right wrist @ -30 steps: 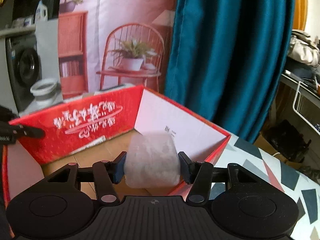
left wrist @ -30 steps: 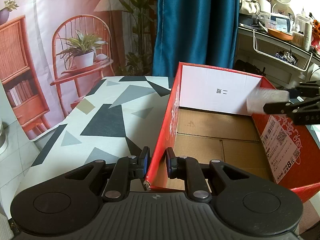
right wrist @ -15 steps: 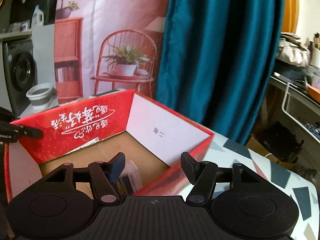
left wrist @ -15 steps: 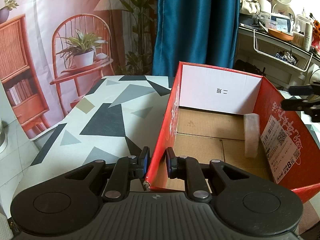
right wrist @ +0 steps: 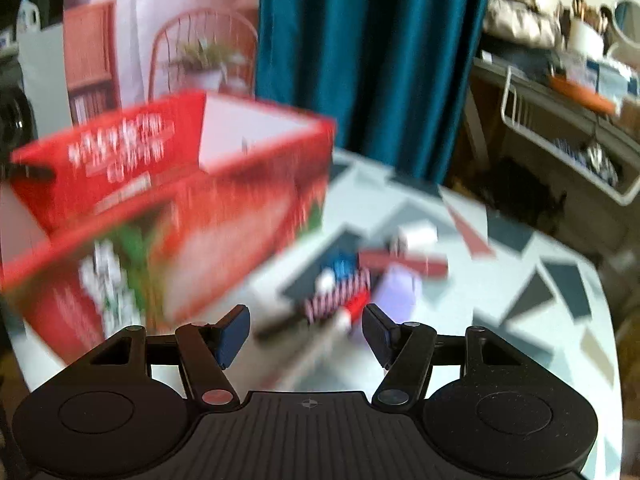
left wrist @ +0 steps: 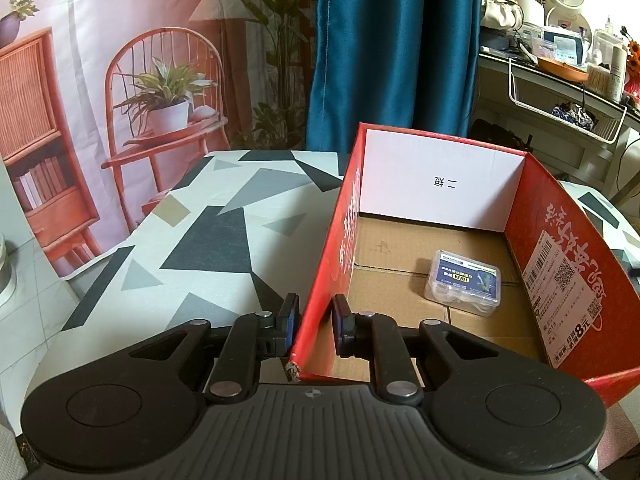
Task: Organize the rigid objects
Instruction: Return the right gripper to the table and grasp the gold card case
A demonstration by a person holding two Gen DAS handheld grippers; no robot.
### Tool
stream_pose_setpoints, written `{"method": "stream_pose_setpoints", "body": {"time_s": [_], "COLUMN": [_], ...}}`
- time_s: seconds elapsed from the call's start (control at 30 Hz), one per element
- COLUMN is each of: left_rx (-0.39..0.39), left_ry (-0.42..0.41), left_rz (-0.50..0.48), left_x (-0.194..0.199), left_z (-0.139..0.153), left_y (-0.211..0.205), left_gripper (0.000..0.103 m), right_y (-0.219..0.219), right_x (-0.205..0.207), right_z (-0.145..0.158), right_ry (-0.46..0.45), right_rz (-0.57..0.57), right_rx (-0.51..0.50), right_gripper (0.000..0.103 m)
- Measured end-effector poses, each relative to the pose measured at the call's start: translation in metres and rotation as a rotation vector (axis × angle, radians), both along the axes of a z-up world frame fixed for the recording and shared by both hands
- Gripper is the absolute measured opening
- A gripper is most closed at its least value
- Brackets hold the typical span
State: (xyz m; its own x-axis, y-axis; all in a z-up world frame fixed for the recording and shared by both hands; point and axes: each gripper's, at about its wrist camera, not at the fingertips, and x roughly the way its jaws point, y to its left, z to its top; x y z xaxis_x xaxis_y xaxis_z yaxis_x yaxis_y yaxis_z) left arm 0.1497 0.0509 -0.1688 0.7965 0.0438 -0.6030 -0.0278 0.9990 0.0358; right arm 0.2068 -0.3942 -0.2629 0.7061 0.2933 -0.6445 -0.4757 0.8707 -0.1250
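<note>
The clear plastic case [left wrist: 464, 282] lies flat on the cardboard floor of the red box [left wrist: 568, 240], right of centre in the left wrist view, its long axis running from upper left to lower right. The left gripper [left wrist: 316, 326] is clamped on the box's near left wall. The right gripper [right wrist: 306, 330] stands open with nothing between its pads. Beyond it, a blurred cluster of small items [right wrist: 372, 276] lies on the patterned table [right wrist: 520, 300]; they are too smeared to identify.
</note>
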Motion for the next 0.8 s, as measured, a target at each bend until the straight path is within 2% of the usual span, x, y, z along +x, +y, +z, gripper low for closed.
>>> {"method": "stream_pose_setpoints", "body": {"time_s": [0.17,0.33,0.5,0.7,0.8], "left_rx": [-0.004,-0.006,-0.006,-0.006,-0.005], "left_ry": [0.001,0.001,0.001,0.001,0.0], "left_rz": [0.001,0.001,0.001,0.001,0.0], "left_x": [0.0,0.0,0.0,0.0,0.0], "left_z": [0.0,0.0,0.0,0.0,0.0], "left_y": [0.0,0.0,0.0,0.0,0.0], "left_gripper": [0.019,0.019,0.019,0.019,0.019], "right_y": [-0.01,-0.015,-0.018,-0.026,-0.028], "right_x": [-0.025,-0.041,-0.041,-0.026,-0.018], "right_z": [-0.034,-0.044,-0.048,-0.052,-0.053], "right_ry": [0.105,0.152,0.168,0.155,0.132], "right_rz": [-0.006,0.001,-0.001,-0.059,-0.105], "right_rx": [-0.036,-0.035,-0.042,0.018,0.042], "right_gripper": [0.059,0.059,0.06,0.06,0.055]}}
